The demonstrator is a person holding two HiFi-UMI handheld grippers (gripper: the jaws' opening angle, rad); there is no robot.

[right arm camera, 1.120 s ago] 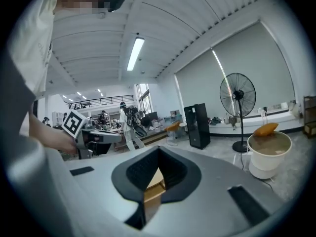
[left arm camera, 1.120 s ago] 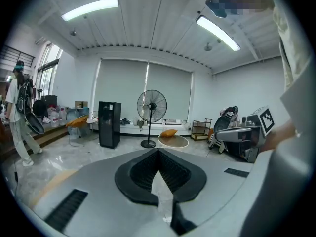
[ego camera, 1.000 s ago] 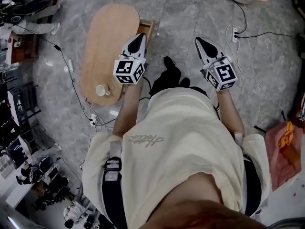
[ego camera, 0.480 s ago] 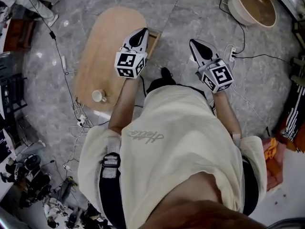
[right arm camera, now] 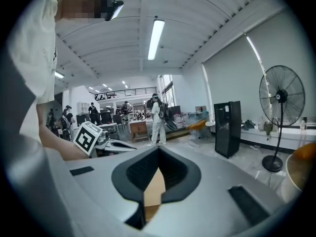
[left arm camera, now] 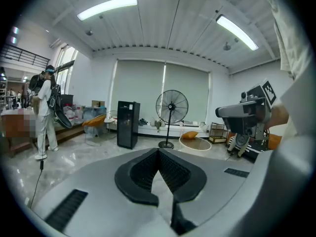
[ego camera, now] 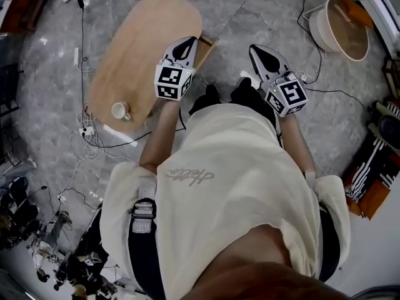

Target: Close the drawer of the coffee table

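A: The left gripper: how are its jaws set?

B: They are seen pressed together at the tips, with nothing clamped between them. The right gripper is closed in the same way. A tan patch is glimpsed through the slot behind its tips, and what it is cannot be told.

A: Where is the drawer found?

B: The drawer is shown standing partway out of one long side of the oval wooden bench, toward its far end. From above, the left gripper is seen at the bench's edge, just beside the drawer. Whether it touches cannot be judged. The right gripper is held apart from both, over the grey stone floor.

A: What else is placed around, and what lies in the way?

B: A white cup is set on the near end of the bench. Cables and a power strip are strewn on the floor by that end. The person's dark shoes are planted on the drawer's side of the bench. A round basin is seen well off to the right.

A: What is given by one view and not by another?

B: The bench, drawer and cup are shown by the head view alone. The room is shown level by the gripper views: a standing fan, a black tower unit and a person in white. Each gripper is caught in the other's view.
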